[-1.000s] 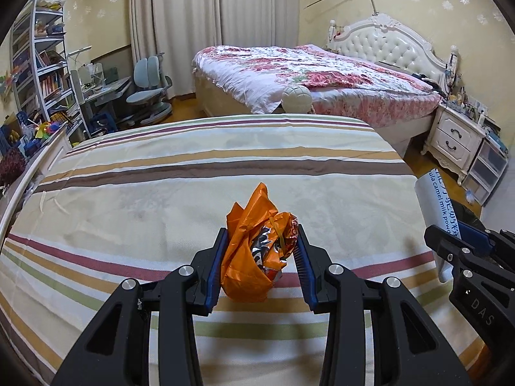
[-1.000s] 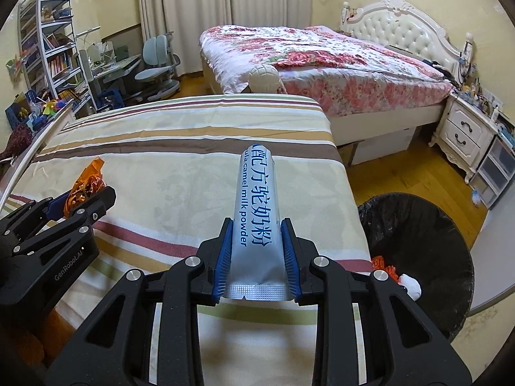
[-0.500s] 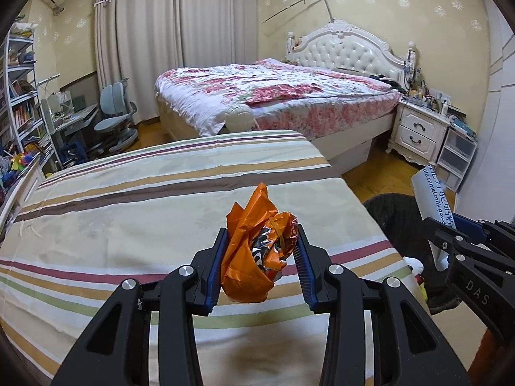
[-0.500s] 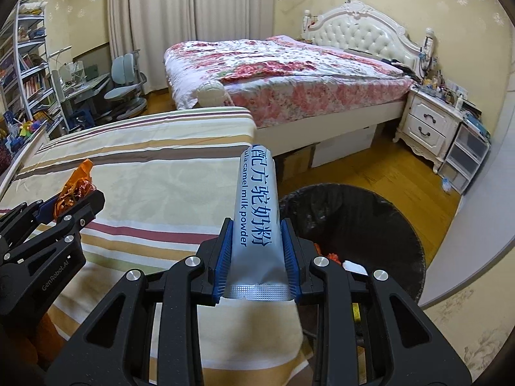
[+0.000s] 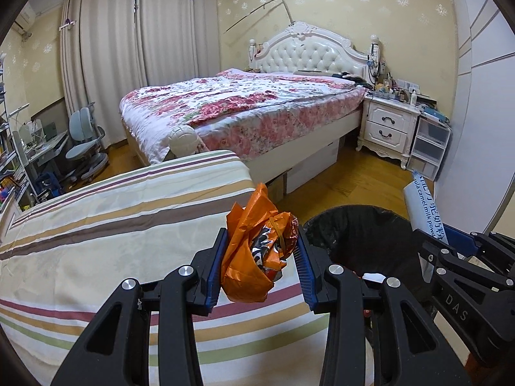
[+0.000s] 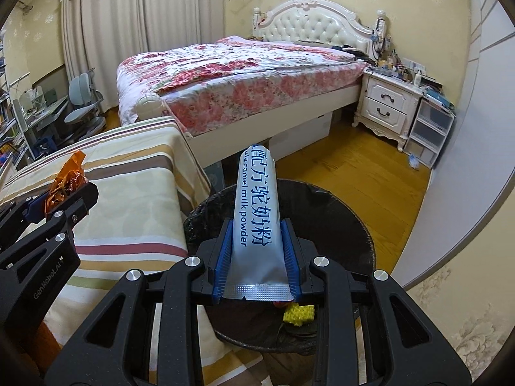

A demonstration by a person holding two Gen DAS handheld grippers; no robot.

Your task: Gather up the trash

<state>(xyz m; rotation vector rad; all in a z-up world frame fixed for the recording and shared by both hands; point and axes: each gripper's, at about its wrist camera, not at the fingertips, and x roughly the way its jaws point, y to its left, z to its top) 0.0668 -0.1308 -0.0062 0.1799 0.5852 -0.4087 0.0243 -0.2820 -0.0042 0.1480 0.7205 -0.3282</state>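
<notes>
Yellow wallpaper, long curtains and a floral-quilted bed [image 6: 244, 74] fill the background, while a striped bedspread [image 5: 96, 225] is spread over the nearer bed below both wrist cameras. From the right tool [image 6: 257, 259], whose blue pads are closed on the lower end of a pale blue milk powder sachet [image 6: 257, 212], the relation that matters is read outward: the sachet is held with its long axis running straight forward along the fingers, and its upper end is seen against the mouth of the black-lined trash bin [image 6: 338, 225]. That bin is found directly ahead of and beneath this tool, on the wooden floor just beside the bed's edge, and some yellow and red scraps [image 6: 297, 313] are already seen inside it. The left tool [image 5: 260, 265] is partly closed, its pads pressed on a crumpled orange wrapper [image 5: 257, 247], and in its own view the wrapper is seen over the striped bedspread's corner, with the bin [image 5: 363, 234] lying off to its right. The right tool is therefore judged the nearer of the two to the bin and better placed to let go first; for the left tool, a further carry to the right is judged necessary before its wrapper would fall inside the rim.
</notes>
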